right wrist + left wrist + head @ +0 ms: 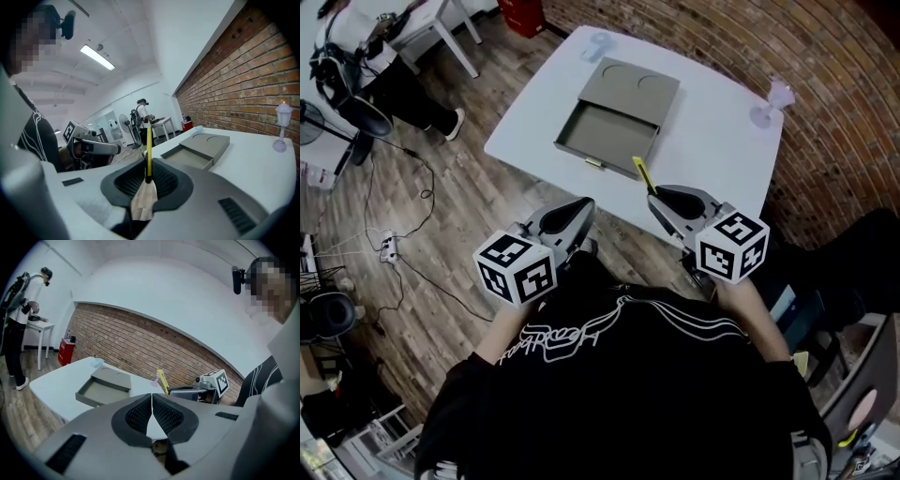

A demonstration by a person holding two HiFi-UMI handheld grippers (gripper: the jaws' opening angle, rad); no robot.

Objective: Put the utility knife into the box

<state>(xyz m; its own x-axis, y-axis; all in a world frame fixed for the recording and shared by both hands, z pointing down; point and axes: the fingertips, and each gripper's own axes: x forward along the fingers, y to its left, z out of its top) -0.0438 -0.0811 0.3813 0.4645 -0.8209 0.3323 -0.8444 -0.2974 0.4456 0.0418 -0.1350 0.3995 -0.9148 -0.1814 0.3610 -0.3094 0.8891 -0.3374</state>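
White table (712, 141), one box (614, 127); one utility knife (643, 175) in right gripper (660, 201)

The left gripper (584, 203), at the near left, has its jaws pressed together with nothing between them. The right gripper (656, 197), beside it, clamps a knife (642, 174) that sticks out past its tips.

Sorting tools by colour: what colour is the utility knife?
The utility knife is yellow, clearest in the right gripper view.

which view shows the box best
Head view: it looks down on the box, so the open drawer's whole inside shows. Both gripper views catch the box low from the side, its inside foreshortened.
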